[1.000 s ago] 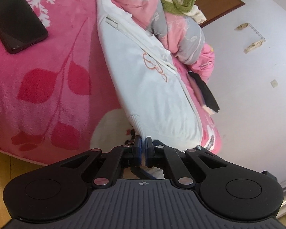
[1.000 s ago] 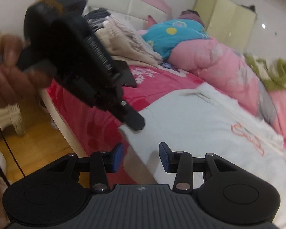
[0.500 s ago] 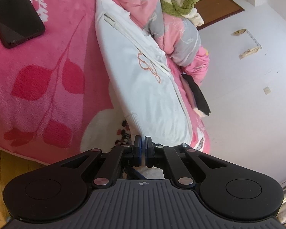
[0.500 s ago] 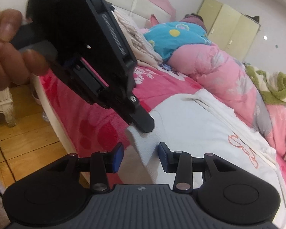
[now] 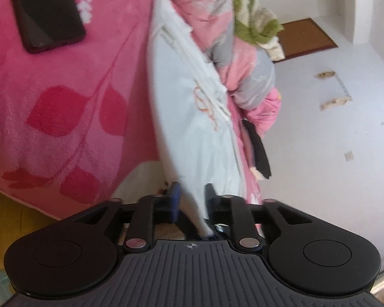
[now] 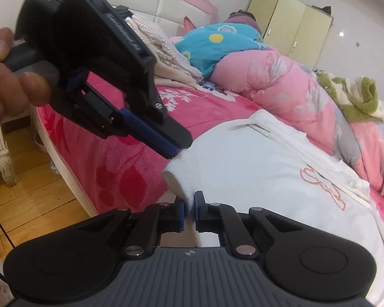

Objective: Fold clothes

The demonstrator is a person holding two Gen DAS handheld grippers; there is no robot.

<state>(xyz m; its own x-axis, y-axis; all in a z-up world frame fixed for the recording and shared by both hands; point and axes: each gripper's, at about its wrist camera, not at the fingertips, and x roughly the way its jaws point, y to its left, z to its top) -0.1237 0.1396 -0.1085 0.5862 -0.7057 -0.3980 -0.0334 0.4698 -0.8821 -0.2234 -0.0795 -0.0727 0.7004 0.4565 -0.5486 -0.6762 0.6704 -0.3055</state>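
Lying on the pink bed (image 6: 94, 168), the white garment (image 6: 256, 168) has its ribbed hem pinched by the right gripper (image 6: 189, 211), just closed; the left gripper (image 5: 192, 199) has just opened, cloth loose between its fingers (image 5: 175, 195).

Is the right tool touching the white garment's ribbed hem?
Touching. In the right wrist view, the right tool, whose jaws have just been closing, pinches the ribbed hem of the white garment between its blue pads, with no gap on either side.
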